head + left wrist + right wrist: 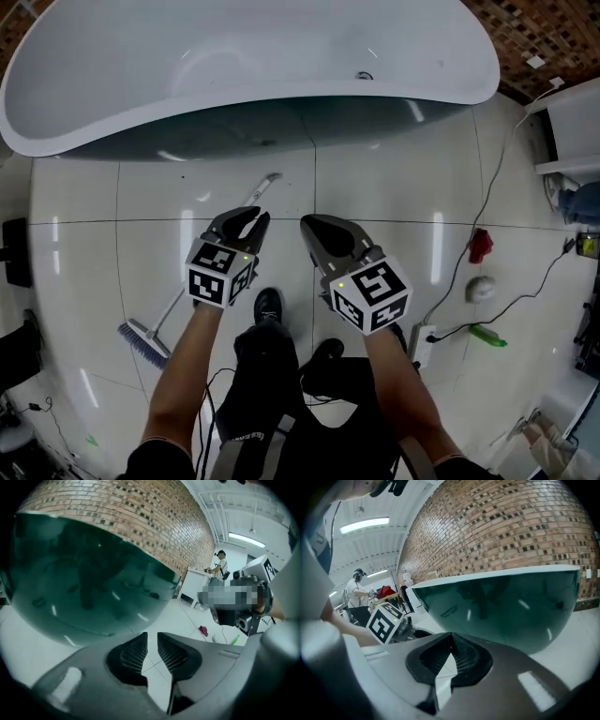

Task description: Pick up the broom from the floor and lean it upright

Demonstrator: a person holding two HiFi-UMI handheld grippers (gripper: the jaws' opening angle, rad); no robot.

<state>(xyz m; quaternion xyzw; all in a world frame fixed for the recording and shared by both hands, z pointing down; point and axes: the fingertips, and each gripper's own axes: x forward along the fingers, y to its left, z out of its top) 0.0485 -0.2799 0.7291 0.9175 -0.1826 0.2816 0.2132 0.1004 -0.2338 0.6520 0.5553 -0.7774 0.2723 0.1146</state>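
The broom [172, 309] lies on the white tiled floor, its thin handle running from near the tub down-left to a blue-bristled head [141, 344]. Part of the handle is hidden behind my left gripper [255, 217], which hovers above it. In the left gripper view that gripper [152, 637] shows a narrow gap between its ribbed pads with only floor behind, so it is open and holds nothing. My right gripper [309, 225] is just to the right, off the broom. Its fingertips meet in the right gripper view [450, 637], shut on nothing.
A large white bathtub [244, 112] with a dark green outer wall fills the far side, backed by a brick wall. At the right lie a red object [480, 244], a white round thing [481, 288], a green tool [487, 335] and cables. My shoes [268, 305] stand below the grippers.
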